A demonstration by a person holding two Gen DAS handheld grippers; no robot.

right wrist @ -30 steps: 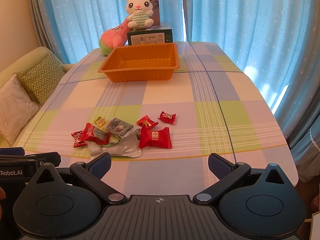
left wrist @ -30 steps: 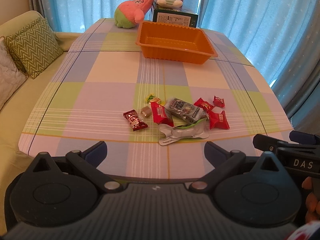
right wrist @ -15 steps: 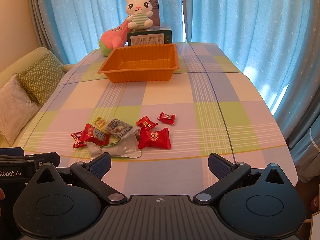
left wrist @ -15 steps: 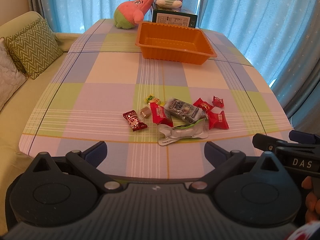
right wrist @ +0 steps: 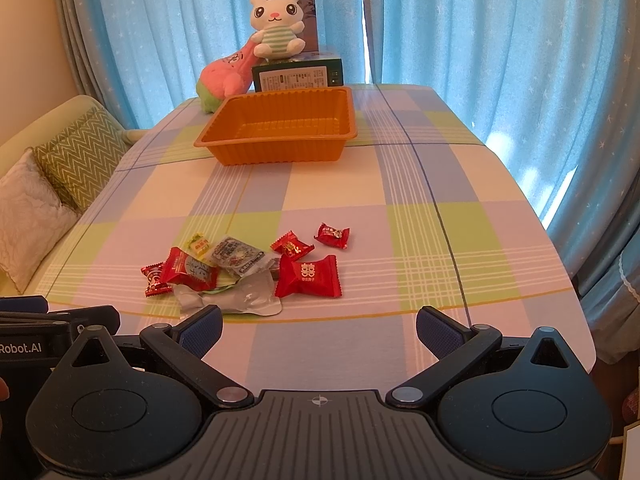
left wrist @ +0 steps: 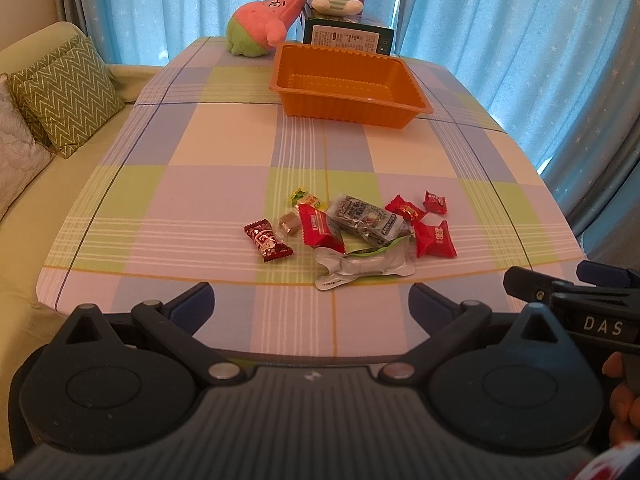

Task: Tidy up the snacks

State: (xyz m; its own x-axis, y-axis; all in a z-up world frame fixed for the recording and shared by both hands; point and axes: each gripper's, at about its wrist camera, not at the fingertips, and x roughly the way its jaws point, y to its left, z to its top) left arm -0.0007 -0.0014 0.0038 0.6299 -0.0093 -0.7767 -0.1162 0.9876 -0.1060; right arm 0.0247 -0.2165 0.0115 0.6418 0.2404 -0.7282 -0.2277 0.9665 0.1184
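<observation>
Small crinkly foil-wrapped snacks (left wrist: 352, 228) sitting piled mid-frame, orange ribbed plastic tray (left wrist: 348, 84) waiting empty upper centre. Looking light, slippery; pinching big red wrapper (right wrist: 308, 278) across middle probably easiest. Left gripper (left wrist: 312, 304), right gripper (right wrist: 319, 330) both hanging spread wide, holding nothing.

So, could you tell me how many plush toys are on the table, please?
2, both at the far end: a pink star plush lying behind the orange tray, and a white bunny plush sitting on a green box.

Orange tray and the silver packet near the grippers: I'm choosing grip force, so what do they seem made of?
The orange tray looks like thin moulded plastic: glossy, with ribbed walls and a thin flared rim. The silver packet looks like metallised foil film: matt-shiny, creased and crumpled, lying flat. Both are probably light and easily dented, though thickness cannot be judged.
</observation>
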